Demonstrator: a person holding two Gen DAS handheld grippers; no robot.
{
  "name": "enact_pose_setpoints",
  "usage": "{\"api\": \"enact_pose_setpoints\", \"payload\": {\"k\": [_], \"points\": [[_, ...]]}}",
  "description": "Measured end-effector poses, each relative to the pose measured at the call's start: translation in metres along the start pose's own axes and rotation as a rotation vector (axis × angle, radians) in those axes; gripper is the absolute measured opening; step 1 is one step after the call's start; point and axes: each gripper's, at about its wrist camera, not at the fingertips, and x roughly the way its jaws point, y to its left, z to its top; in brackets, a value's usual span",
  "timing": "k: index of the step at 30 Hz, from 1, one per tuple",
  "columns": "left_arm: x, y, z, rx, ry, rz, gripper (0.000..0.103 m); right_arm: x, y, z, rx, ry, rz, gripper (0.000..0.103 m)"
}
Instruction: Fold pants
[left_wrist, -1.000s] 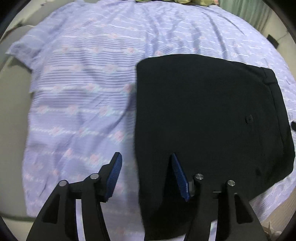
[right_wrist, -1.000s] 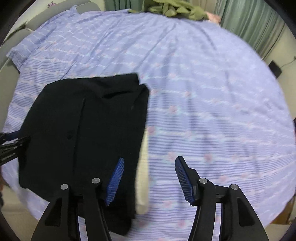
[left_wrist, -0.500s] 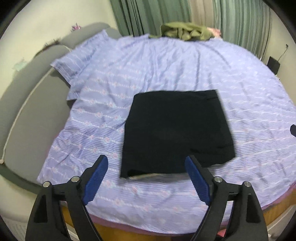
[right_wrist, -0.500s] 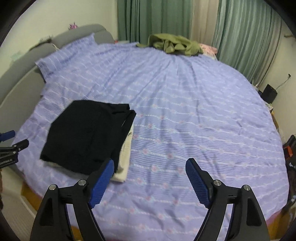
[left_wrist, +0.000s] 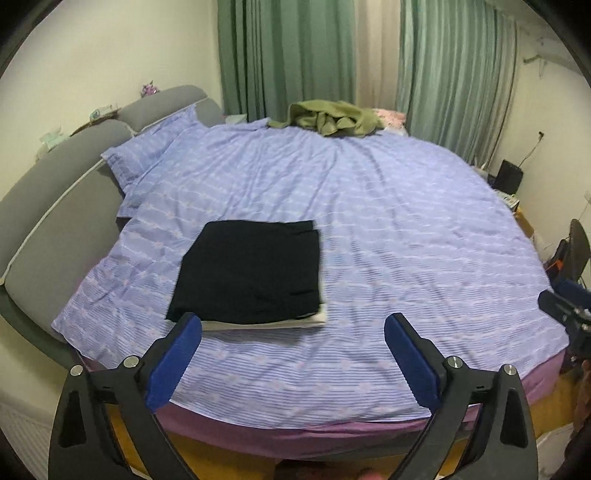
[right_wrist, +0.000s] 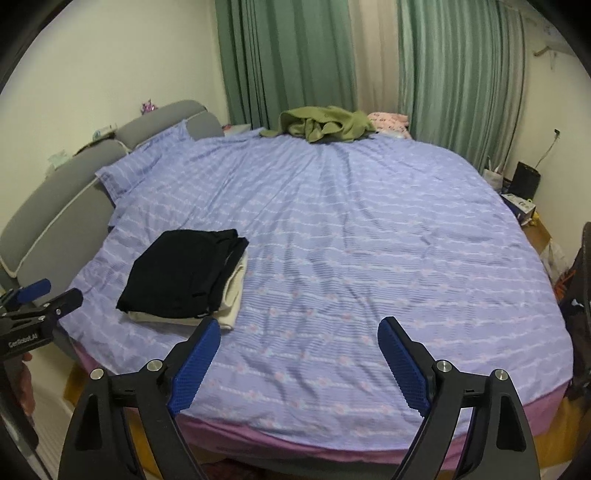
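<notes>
The black pants (left_wrist: 251, 273) lie folded into a flat rectangle on top of a folded cream garment (left_wrist: 295, 322), near the front left of the purple bed. They also show in the right wrist view (right_wrist: 184, 275). My left gripper (left_wrist: 293, 338) is open and empty, held back from the bed's front edge, apart from the pants. My right gripper (right_wrist: 299, 339) is open and empty, off the front edge and to the right of the pants. The left gripper also shows in the right wrist view (right_wrist: 37, 299).
The bed (left_wrist: 406, 236) has a lilac striped cover, a grey headboard (left_wrist: 55, 192) and a pillow (left_wrist: 147, 155) on the left. A green garment (left_wrist: 328, 118) lies at the far edge before green curtains. A black box (right_wrist: 526, 181) and clutter stand at the right.
Both grippers have pulled back and up from the pants, from right above them to beyond the bed's front edge. Their jaws have opened wider. The pants stay folded on the bed.
</notes>
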Motion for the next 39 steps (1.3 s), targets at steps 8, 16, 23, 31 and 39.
{"api": "enact_pose_setpoints", "payload": {"k": [8, 16, 23, 31, 39], "points": [[-0.049, -0.073, -0.017, 0.018, -0.057, -0.034, 0.103, -0.063, -0.053, -0.022, 0.019, -0.062, -0.024, 0.088], [-0.072, -0.122, -0.028, 0.046, -0.072, -0.060, 0.103, -0.097, -0.090, -0.041, 0.049, -0.083, -0.030, 0.088], [-0.078, -0.144, -0.033, 0.087, -0.063, -0.084, 0.103, -0.113, -0.108, -0.052, 0.087, -0.092, -0.047, 0.088], [-0.090, -0.157, -0.032, 0.104, -0.078, -0.095, 0.103, -0.122, -0.117, -0.056, 0.104, -0.103, -0.064, 0.088], [-0.101, -0.163, -0.035, 0.109, -0.092, -0.088, 0.103, -0.130, -0.117, -0.063, 0.099, -0.113, -0.062, 0.088]]}}
